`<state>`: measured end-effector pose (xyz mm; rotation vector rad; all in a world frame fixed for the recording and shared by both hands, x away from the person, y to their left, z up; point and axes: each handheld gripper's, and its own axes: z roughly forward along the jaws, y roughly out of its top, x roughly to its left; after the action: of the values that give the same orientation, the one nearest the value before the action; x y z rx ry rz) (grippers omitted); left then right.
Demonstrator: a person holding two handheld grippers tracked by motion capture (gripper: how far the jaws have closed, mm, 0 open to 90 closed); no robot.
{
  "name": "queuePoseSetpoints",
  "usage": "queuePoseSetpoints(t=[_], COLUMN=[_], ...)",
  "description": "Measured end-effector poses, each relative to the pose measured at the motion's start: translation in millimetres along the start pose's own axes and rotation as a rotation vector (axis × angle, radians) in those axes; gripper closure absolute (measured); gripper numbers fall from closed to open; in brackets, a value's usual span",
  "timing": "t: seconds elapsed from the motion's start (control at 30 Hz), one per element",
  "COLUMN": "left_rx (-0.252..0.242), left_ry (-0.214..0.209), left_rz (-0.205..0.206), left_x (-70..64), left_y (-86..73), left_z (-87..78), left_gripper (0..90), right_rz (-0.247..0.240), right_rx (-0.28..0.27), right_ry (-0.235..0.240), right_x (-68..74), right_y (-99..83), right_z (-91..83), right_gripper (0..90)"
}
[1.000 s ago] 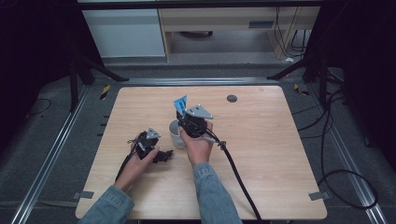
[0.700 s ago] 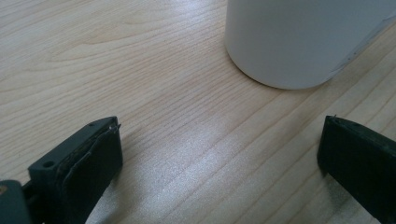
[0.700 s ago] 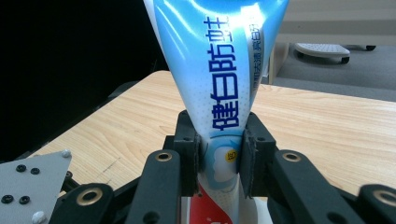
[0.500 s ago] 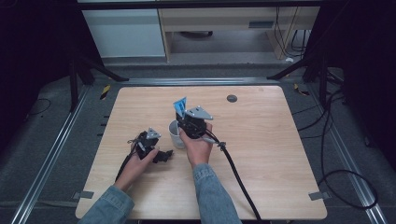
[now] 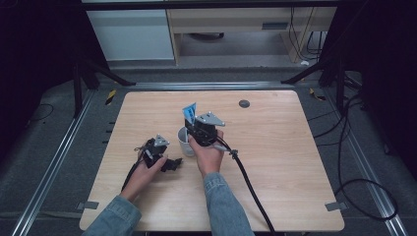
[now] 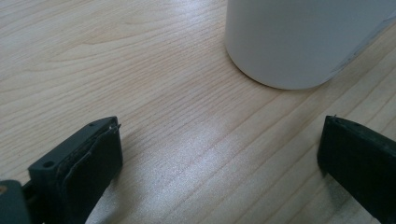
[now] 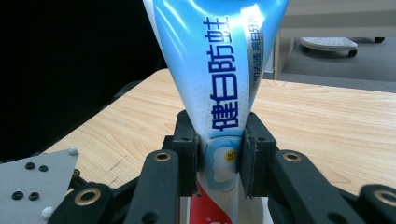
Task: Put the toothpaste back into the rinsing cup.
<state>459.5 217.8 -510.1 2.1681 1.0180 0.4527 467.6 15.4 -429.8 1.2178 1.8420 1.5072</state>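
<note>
Between padded jaws, glossy flattened toothpaste tube.

Blue denim sleeves, black claws with brass-ringed screw holes, grey three-cornered plate, thick black cable.

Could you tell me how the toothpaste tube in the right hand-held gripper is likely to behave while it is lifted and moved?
The toothpaste tube is probably soft: its body narrows where the right hand-held gripper pinches it, so it may flex or sway. Its glossy skin could slip if the grip loosens. The white cup beside it looks light and might tip if the tube knocks it.
</note>
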Motion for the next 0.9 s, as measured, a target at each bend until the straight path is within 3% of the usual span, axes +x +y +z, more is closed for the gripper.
queuePoseSetpoints(t=[0.9], left_rx=[0.001], left_ry=[-0.001], left_rz=[0.001], left_x=[0.1], left_y=[0.0], left_z=[0.0], left_gripper=[0.0], right_rz=[0.026], right_rx=[0.018], right_ry=[0.013], right_x=[-8.6], right_y=[4.3], right_z=[-1.4], right_gripper=[67.1])
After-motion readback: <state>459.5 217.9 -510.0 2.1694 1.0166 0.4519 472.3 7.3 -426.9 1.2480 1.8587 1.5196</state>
